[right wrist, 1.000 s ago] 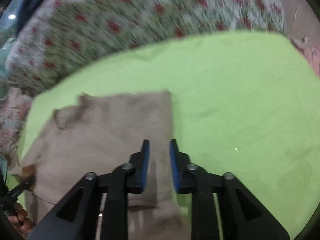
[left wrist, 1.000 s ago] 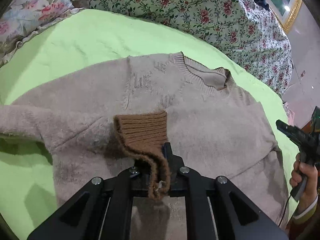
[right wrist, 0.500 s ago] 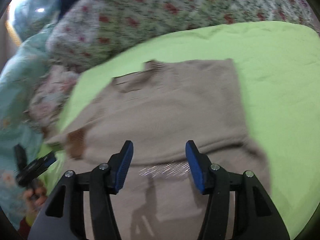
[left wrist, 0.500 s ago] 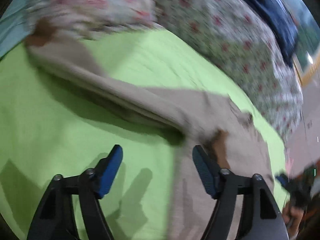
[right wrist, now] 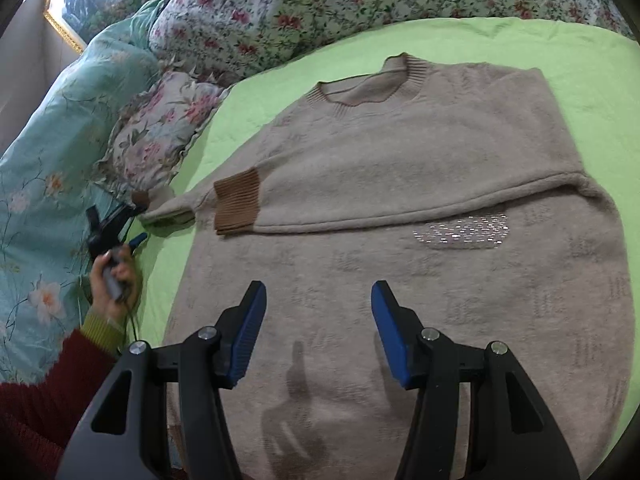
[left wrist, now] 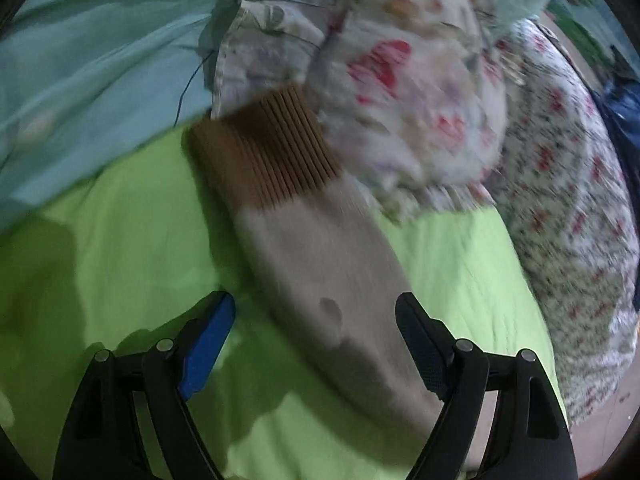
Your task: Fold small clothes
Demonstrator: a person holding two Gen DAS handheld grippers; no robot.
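Hovering over the lower body of the sweater, the right gripper has its jaws apart with nothing between them, pads clear of the knit. Sweater lies flat, front up, on the green sheet, neck toward the floral quilt. One sleeve is already folded across the chest, its brown cuff resting near the sweater's left edge as seen from the right wrist camera. Other sleeve is not folded yet: it runs out sideways over the sheet, its own brown cuff touching the floral pillow by the teal blanket. Left gripper sits above that sleeve, jaws opening, the sleeve lying below and between the pads but not pinched. The person's hand on the left gripper's handle shows at the sheet's edge in the right view. My read: roughly a third done. Left to do: bring the second sleeve across, then fold the body up from the hem. Blur in the left view, so exact pad-to-fabric clearance is uncertain.
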